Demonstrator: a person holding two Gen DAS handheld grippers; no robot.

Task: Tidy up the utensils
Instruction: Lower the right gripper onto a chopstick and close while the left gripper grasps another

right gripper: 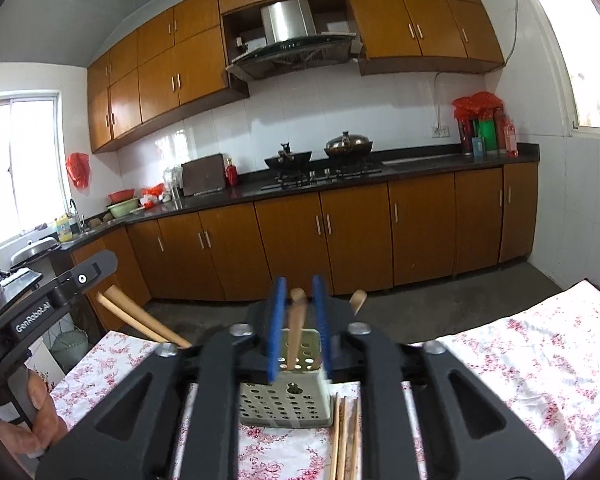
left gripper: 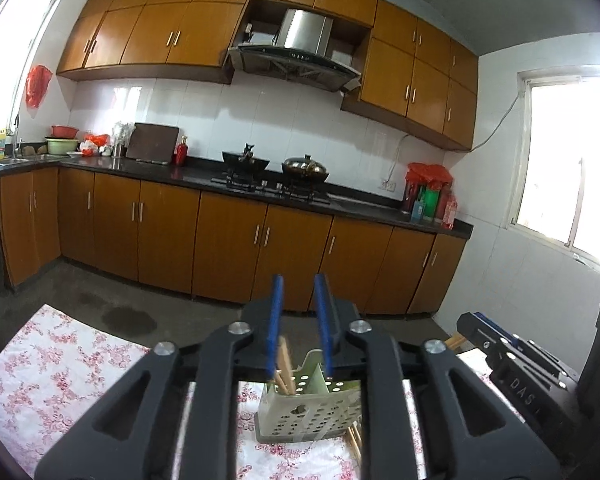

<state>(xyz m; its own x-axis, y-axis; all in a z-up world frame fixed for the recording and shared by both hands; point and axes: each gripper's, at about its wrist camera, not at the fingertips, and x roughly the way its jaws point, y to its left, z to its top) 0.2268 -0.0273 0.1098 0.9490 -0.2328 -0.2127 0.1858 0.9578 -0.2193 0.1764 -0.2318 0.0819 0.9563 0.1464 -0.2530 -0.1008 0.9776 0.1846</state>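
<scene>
Kitchen, floral-cloth counter [right gripper: 520,352]. Perforated utensil holder [right gripper: 288,404] upright at centre. My right gripper [right gripper: 299,328] — jaws spread around a wooden utensil [right gripper: 297,328] standing inside. My left gripper [left gripper: 299,328] — jaws spread, empty. Loose chopsticks [right gripper: 346,440] beside the holder, awaiting sorting.

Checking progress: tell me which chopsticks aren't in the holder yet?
The chopsticks lying flat on the tablecloth beside the holder; the others stand inside it.

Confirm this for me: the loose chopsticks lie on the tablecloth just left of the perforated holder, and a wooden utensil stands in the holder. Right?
Not quite. The loose chopsticks lie on the tablecloth just right of the perforated holder, not left of it, as the right wrist view shows. The wooden utensil does stand in the holder.
</scene>
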